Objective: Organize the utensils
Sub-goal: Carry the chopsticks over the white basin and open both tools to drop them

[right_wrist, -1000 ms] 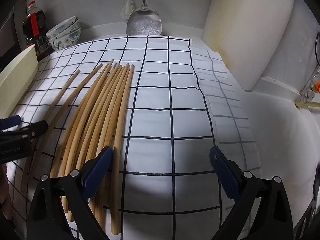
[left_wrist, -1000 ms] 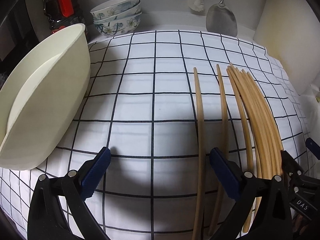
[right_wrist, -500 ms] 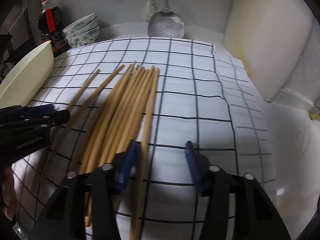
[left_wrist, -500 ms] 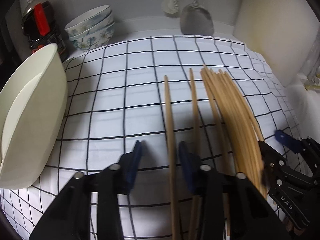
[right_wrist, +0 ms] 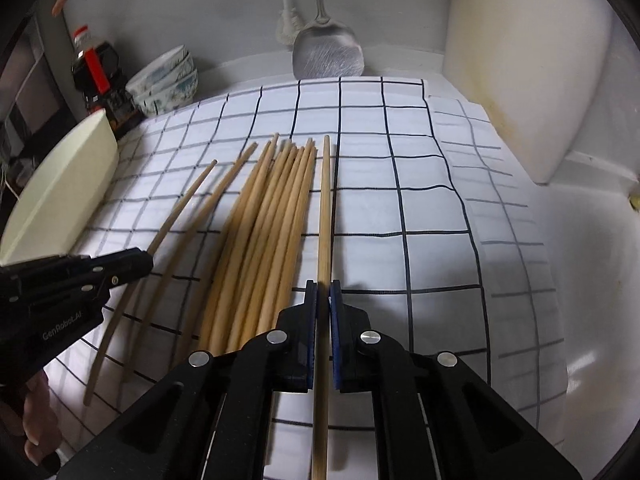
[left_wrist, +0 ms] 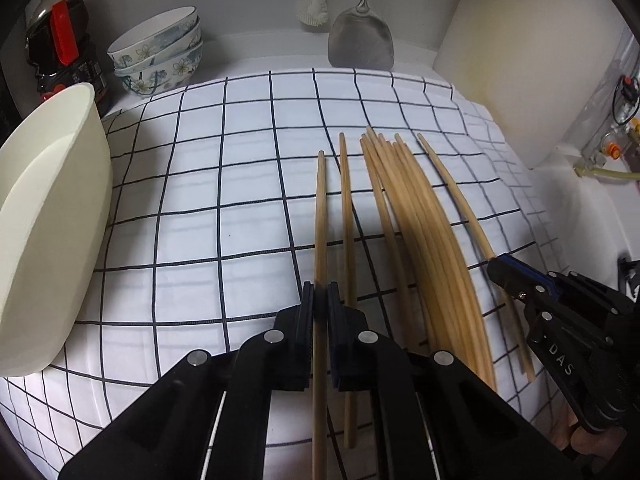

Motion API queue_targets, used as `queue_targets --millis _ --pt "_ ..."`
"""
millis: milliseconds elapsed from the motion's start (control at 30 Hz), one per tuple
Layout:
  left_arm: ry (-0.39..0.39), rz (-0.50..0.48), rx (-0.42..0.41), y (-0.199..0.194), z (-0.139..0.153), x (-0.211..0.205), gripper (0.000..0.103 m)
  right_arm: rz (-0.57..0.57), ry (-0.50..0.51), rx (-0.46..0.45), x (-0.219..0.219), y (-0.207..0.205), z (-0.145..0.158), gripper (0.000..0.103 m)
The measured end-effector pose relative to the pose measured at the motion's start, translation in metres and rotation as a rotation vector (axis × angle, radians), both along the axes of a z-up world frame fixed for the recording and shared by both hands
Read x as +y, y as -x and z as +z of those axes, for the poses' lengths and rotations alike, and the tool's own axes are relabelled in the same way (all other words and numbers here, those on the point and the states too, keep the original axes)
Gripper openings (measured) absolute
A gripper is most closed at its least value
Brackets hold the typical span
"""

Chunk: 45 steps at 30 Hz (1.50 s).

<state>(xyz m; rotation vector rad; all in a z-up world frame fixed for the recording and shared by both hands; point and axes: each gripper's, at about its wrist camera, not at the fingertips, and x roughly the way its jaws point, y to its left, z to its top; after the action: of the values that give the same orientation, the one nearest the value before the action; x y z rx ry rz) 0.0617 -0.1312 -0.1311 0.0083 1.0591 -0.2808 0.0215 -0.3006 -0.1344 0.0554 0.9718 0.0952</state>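
Left gripper (left_wrist: 319,300): fingers just closed, clamped on one chopstick (left_wrist: 320,216), the leftmost of those lying on the checked cloth (left_wrist: 192,208). Right gripper (right_wrist: 323,294): fingers likewise just closed, clamped on the rightmost chopstick (right_wrist: 325,208), just beside the main bundle of chopsticks (right_wrist: 272,216). One more loose chopstick (left_wrist: 347,216) between the left-held one and the bundle. Cream tub (left_wrist: 48,216) at the cloth's left edge. Stacked bowls (left_wrist: 160,56), dark bottle (left_wrist: 60,52) and metal spatula (left_wrist: 360,44) at the back.

cloth (left_wrist: 192,240): white, black grid | chopsticks (left_wrist: 420,216): tan | basin (left_wrist: 48,216): cream
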Motion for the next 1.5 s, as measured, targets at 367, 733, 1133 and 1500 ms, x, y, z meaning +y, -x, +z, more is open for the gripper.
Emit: queue_targets --millis 367,733,1133,1500 --pt "0.079 0.009 -0.055 0.008 0.062 0.034 0.007 -0.025 -0.050 -0.060 0.024 0.009 0.060 0.006" --pt "0.084 0.136 -0.136 0.005 0.122 0.143 0.007 0.126 -0.125 -0.119 0.131 -0.010 0.100 0.006" --pt "0.016 0.253 -0.093 -0.022 0.098 0.264 0.007 0.272 -0.200 -0.053 0.272 -0.069 0.088 0.006" --pt "0.033 0.260 -0.027 -0.049 0.061 0.290 0.007 0.248 -0.188 0.074 0.319 -0.106 0.046 0.006"
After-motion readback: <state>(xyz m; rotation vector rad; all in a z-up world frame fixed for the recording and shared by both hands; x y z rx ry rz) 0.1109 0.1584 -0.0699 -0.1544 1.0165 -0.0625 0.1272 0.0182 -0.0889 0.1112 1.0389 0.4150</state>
